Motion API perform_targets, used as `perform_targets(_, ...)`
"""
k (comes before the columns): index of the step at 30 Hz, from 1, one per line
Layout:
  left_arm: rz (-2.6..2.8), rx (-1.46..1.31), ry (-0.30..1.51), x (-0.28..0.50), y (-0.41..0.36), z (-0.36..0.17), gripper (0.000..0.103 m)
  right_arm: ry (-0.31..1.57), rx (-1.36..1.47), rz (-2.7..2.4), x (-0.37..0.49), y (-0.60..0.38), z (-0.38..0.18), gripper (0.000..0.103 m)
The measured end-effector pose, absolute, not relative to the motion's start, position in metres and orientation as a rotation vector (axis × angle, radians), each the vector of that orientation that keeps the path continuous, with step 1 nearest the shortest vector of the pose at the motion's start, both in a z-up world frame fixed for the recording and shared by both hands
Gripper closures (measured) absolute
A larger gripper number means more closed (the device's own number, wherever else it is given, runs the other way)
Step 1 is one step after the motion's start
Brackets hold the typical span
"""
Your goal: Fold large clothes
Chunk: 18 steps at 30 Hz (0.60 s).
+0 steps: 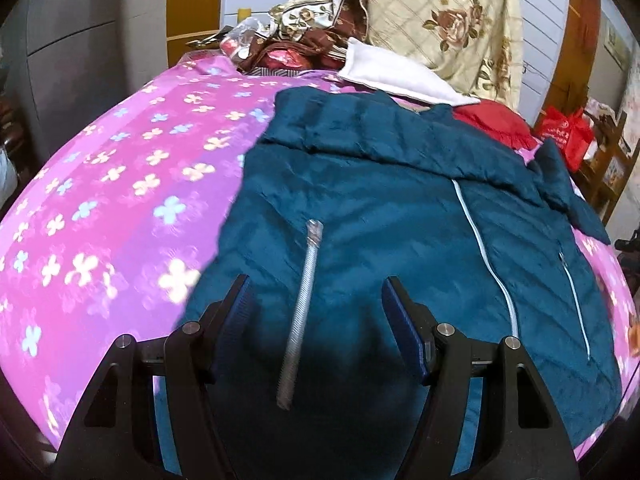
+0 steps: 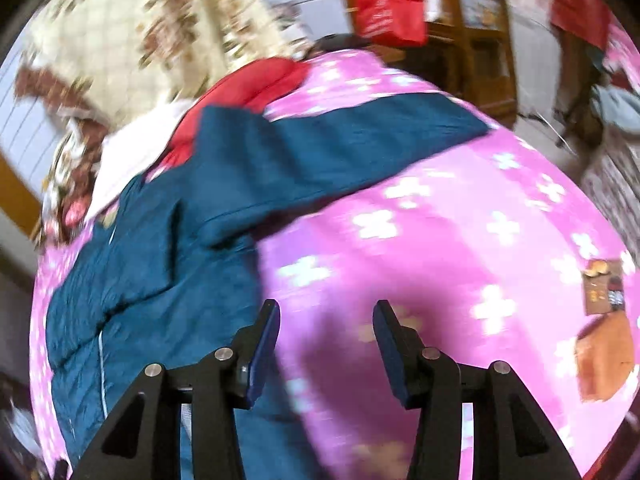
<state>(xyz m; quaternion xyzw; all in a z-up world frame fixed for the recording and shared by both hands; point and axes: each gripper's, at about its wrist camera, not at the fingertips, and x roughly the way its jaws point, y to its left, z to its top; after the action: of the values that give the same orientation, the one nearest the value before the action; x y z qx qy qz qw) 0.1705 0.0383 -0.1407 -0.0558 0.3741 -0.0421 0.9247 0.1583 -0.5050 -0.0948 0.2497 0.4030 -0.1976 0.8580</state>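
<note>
A large teal quilted jacket [image 1: 380, 216] lies front-up on a pink flowered bed sheet [image 1: 112, 200], with a pale centre zip and a silver pocket zip [image 1: 302, 312]. My left gripper [image 1: 316, 296] is open and empty, just above the jacket's lower left part, over the pocket zip. In the right wrist view the jacket [image 2: 168, 248] lies to the left with one sleeve [image 2: 340, 140] stretched out right over the sheet [image 2: 460, 240]. My right gripper [image 2: 326, 316] is open and empty, above the sheet beside the jacket's side edge.
At the bed's head lie a white pillow [image 1: 400, 76], a red cushion [image 1: 492, 120], a floral quilt [image 1: 440, 16] and a pile of bags. A red bag [image 2: 390, 12] and wooden shelves stand beside the bed. Small brown items [image 2: 604, 320] lie on the sheet at right.
</note>
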Motion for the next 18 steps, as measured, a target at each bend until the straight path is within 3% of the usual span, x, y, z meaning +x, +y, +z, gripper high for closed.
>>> perform_targets(7, -0.062, -0.139, 0.813, 0.161, 0.014, -0.144, 0.037, 0.772, 0.769, -0.491, 0.134, -0.597, -0.123, 0.057)
perform_targets(18, -0.044, -0.072, 0.883, 0.16, -0.025, -0.143, 0.037, 0.696, 0.925, -0.515, 0.193, -0.683, -0.155, 0.057)
